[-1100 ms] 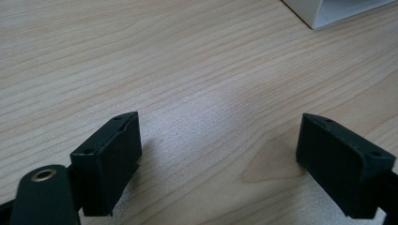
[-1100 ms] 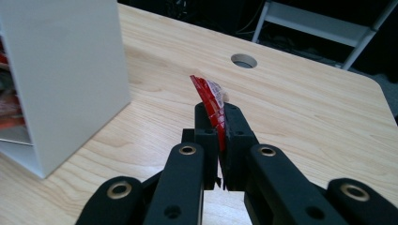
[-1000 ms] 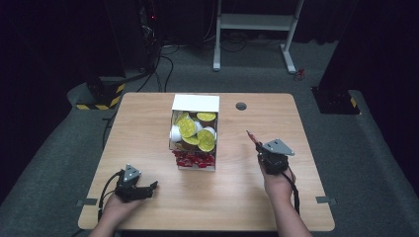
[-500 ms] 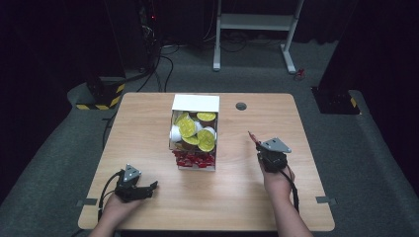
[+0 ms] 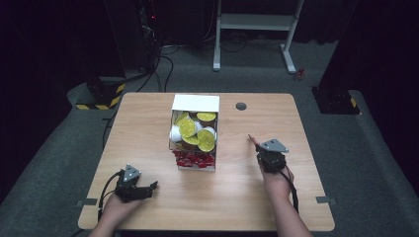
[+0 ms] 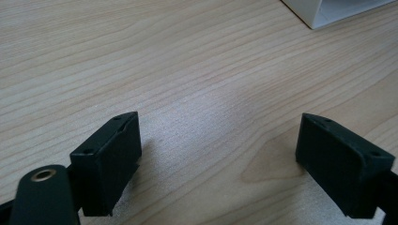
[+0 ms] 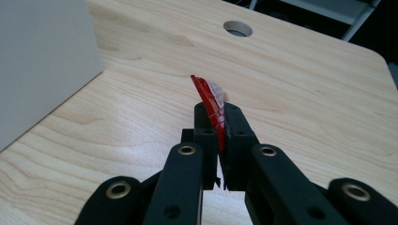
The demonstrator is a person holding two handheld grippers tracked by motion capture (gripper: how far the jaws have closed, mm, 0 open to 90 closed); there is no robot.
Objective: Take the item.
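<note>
A white box stands at the table's middle, with yellow-lidded cups in its rear part and red packets at its front. My right gripper rests right of the box, shut on a red packet that sticks up from between its jaws. The box's white wall shows to the left in the right gripper view. My left gripper lies at the front left of the table, open, with bare wood between its jaws. A box corner shows at the top right of the left gripper view.
A round cable hole sits in the wooden table behind my right gripper. Beyond the table stands a white frame on grey carpet, and dark equipment with yellow-black stripes lies at the left.
</note>
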